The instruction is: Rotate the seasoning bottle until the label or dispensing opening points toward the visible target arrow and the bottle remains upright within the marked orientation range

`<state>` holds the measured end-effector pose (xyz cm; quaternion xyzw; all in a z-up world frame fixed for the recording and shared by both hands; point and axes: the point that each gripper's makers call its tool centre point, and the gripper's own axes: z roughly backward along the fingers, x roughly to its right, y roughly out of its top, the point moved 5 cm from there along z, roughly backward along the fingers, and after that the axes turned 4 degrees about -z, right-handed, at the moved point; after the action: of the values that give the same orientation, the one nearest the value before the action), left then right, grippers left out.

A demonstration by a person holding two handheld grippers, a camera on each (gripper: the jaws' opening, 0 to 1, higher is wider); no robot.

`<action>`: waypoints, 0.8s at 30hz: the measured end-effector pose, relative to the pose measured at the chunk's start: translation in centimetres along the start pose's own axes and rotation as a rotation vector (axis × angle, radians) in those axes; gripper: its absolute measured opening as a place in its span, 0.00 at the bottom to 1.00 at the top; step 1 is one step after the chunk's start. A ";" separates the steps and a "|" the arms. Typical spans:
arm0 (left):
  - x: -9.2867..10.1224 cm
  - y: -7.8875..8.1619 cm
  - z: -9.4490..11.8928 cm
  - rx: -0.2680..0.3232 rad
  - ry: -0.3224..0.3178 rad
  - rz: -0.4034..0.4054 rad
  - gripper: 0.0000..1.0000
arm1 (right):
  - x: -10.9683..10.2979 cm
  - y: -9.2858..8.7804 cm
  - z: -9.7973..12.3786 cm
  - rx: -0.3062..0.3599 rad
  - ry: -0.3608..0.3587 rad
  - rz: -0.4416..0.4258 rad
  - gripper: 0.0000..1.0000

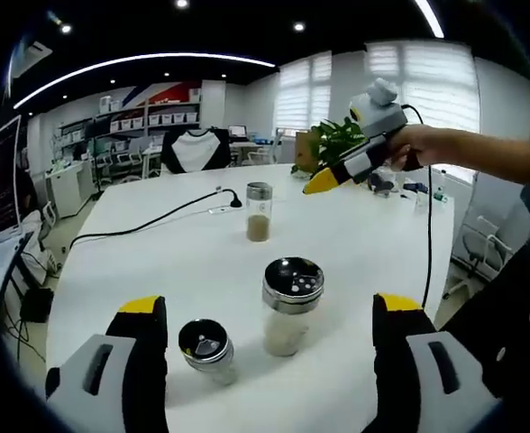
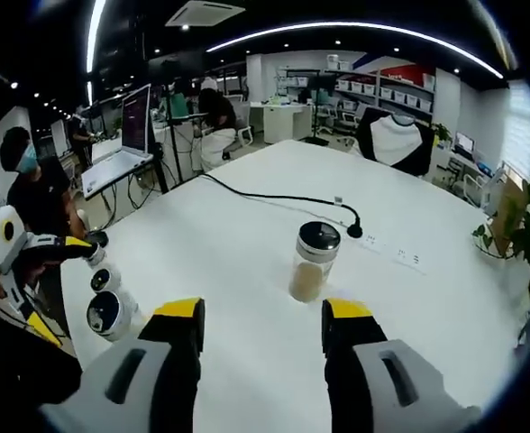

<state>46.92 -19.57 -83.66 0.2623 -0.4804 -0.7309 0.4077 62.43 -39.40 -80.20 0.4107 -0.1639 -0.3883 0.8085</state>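
Note:
Three glass seasoning bottles with chrome shaker lids stand upright on the white table (image 1: 355, 262). My left gripper (image 1: 269, 304) is open wide, with the larger pale-filled bottle (image 1: 290, 307) and a smaller bottle (image 1: 207, 350) standing between its jaws, touched by neither. A third bottle (image 1: 259, 212) with brown seasoning stands farther back. The right gripper (image 1: 324, 180), held by a hand, hovers above the table beyond it. In the right gripper view, my right gripper (image 2: 264, 308) is open, and the brown-filled bottle (image 2: 315, 262) stands just ahead of its jaws. The left gripper (image 2: 59, 284) flanks two bottles (image 2: 110, 311) at far left.
A black cable (image 1: 157, 221) runs across the table to a plug near the far bottle, seen again as the cable (image 2: 283, 198). A potted plant (image 1: 333, 144) stands at the table's far end. A laptop (image 2: 125, 153) sits on a neighbouring desk. Chairs and shelves line the room.

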 end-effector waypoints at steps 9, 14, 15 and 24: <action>0.2 0.5 0.7 0.000 0.016 -0.010 0.99 | 2.0 1.8 -2.8 -0.009 -0.011 0.017 0.59; 0.1 0.6 1.5 0.006 0.018 0.005 0.98 | 3.0 3.0 -4.4 0.020 0.026 -0.058 0.59; 0.1 0.6 1.6 0.005 0.020 0.003 0.98 | 3.1 3.1 -4.7 0.019 0.026 -0.057 0.58; -1.0 0.3 3.2 0.017 0.086 0.038 0.98 | 6.3 3.3 -8.9 -0.035 -0.012 -0.058 0.58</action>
<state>45.03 -17.21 -82.15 0.2879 -0.4734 -0.7070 0.4395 73.36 -38.24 -83.33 0.3985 -0.1498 -0.4170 0.8030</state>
